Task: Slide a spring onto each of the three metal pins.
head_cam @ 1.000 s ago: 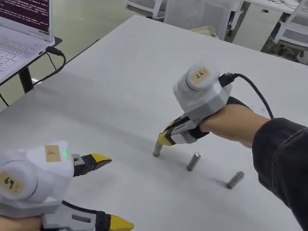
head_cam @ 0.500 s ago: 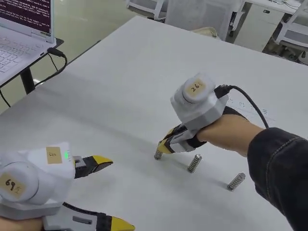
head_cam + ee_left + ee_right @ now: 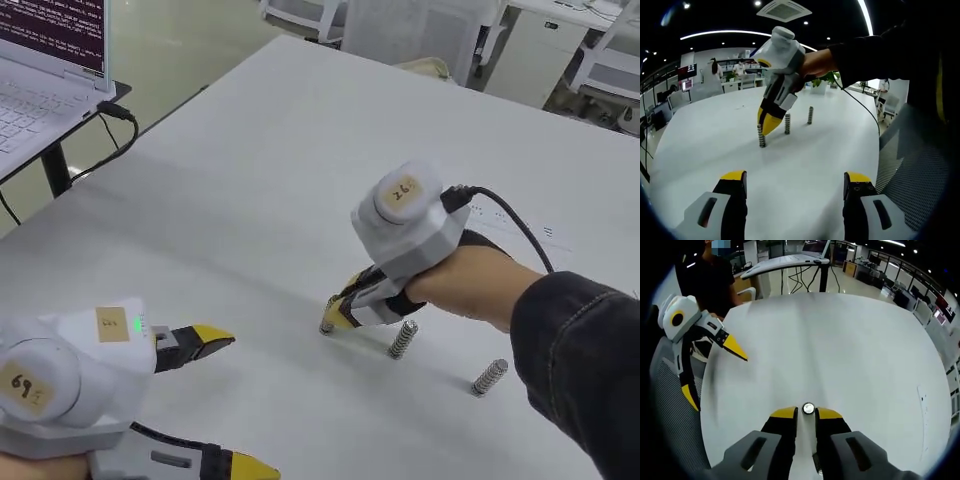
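Three metal pins stand in a row on the white table (image 3: 250,180), each with a spring on it: left spring (image 3: 326,320), middle spring (image 3: 402,338), right spring (image 3: 489,376). My right gripper (image 3: 338,315) points down at the left one, its yellow jaws nearly together around the spring's top (image 3: 808,408). The left gripper view shows that gripper (image 3: 767,125) against the same spring (image 3: 760,137), with the other two springs (image 3: 787,123) (image 3: 810,115) behind. My left gripper (image 3: 235,400) hovers near the table's front edge, open and holding nothing.
A laptop (image 3: 45,60) sits on a side stand at the far left, with a cable (image 3: 115,110) plugged in. Chairs and desks (image 3: 400,25) stand beyond the table's far end. A sheet of paper (image 3: 515,222) lies flat behind my right hand.
My right gripper has sunk lower and tilted over the left pin, its tips now at the spring. The left gripper has stayed put.
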Available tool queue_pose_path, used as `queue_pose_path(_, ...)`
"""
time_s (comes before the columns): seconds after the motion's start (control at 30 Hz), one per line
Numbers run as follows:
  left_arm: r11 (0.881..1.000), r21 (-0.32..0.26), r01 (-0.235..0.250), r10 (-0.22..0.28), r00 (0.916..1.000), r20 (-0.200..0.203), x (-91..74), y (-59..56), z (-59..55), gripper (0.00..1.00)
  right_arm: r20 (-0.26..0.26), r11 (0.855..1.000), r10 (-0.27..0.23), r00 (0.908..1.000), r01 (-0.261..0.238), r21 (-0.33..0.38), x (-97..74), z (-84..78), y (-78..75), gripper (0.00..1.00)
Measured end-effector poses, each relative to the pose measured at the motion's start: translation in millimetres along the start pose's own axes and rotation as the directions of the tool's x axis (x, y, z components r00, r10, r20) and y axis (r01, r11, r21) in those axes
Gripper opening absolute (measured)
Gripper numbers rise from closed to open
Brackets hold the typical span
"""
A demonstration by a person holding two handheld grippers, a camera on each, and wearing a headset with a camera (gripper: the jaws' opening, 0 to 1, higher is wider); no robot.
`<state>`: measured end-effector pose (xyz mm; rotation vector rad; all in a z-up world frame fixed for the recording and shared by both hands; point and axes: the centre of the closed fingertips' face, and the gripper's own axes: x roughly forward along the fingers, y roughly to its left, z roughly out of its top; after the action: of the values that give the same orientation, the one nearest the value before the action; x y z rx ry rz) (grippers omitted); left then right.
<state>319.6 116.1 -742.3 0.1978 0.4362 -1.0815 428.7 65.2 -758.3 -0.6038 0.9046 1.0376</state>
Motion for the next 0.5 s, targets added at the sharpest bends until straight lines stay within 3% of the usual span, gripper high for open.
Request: queue_pose_path(0.5, 1.0, 0.009, 0.001, -0.001, 1.0, -0.001, -0.6, 0.6, 3.4, 0.76, 0.023, 0.999, -0.019, 0.9995, 0.018, 0.028, -10.6, -3.9, -4.2, 0.24)
